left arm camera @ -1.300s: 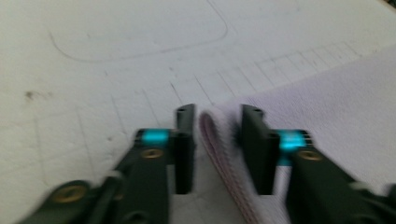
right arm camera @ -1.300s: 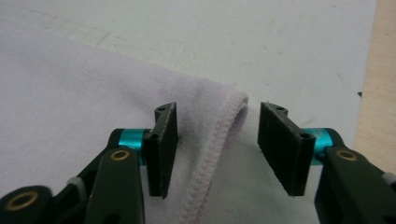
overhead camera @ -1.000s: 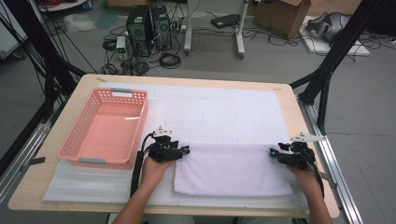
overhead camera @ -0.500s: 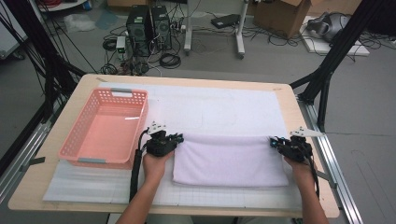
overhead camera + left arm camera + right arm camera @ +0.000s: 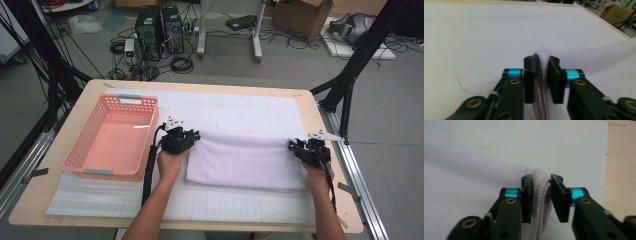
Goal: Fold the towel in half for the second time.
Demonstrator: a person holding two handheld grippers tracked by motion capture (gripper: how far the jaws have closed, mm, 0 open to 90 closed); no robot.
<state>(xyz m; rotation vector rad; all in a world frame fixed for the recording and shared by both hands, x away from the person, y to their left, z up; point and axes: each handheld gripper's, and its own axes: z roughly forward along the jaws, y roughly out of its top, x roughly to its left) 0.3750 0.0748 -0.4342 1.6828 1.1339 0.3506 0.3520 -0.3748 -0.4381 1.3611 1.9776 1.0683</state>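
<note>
I see the table (image 5: 325,120) carrying a white mat (image 5: 240,112); on the mat sit a pink basket (image 5: 112,140) and a folded towel (image 5: 245,162).

- Your left gripper (image 5: 192,136) has moved up the table, away from you: it was at the towel's (image 5: 247,162) near left part a second ago, now it's at the far left corner.
- Right gripper (image 5: 296,148) barely shifted, a touch farther from you, at the far right corner.
- Towel's far edge now runs as a taut, slightly raised line between both grippers; earlier it lay flatter.
- Left jaws closed down, then just opened a bit again; doubled towel edge (image 5: 541,72) sits between the pads.
- Right jaws did the same: closed, then just eased open; folded edge (image 5: 540,195) is between them, with a small gap at one pad.
</note>
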